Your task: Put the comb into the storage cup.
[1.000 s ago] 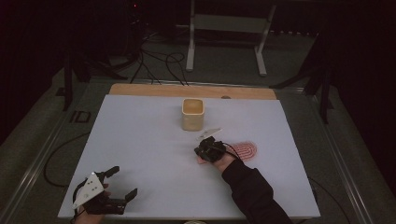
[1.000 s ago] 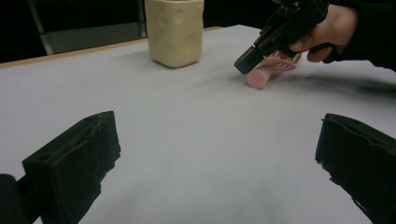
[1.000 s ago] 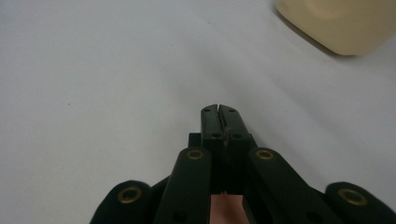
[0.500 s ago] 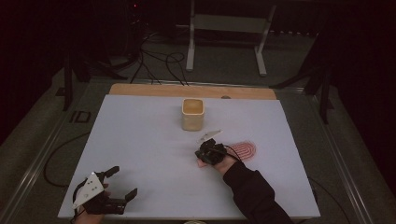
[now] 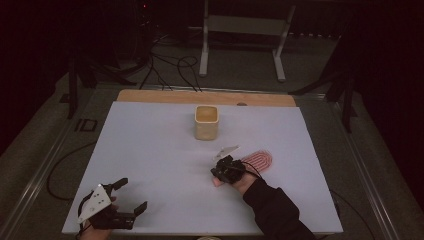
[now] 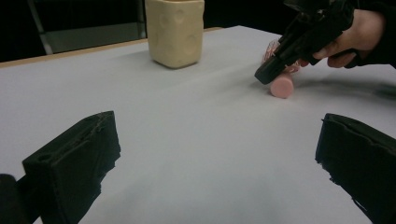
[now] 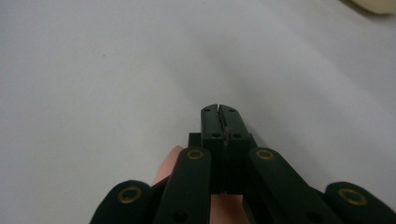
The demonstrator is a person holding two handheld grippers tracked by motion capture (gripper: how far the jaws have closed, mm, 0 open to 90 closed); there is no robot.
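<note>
A pink tool lies on the white table, with a ribbed oval head [image 5: 258, 160] and a round handle [image 6: 281, 87]. My right gripper [image 5: 217, 175] is shut, its jaws pressed together with nothing between them. Its tip [image 6: 266, 76] rests on top of the handle's end, and the pink handle [image 7: 169, 168] shows beneath the jaws [image 7: 219, 110]. My left gripper [image 5: 133, 195] is open near the table's front left corner, far from the tool, and its jaws [image 6: 217, 154] stand wide apart over bare table. A beige cup [image 5: 206, 122] stands upright at the table's far middle.
The white table sheet [image 5: 150, 150] ends at a wooden strip [image 5: 200, 97] at the back. Cables [image 5: 170, 65] and a metal stand [image 5: 240, 30] lie on the floor beyond. A cable [image 5: 60, 165] trails off the left edge.
</note>
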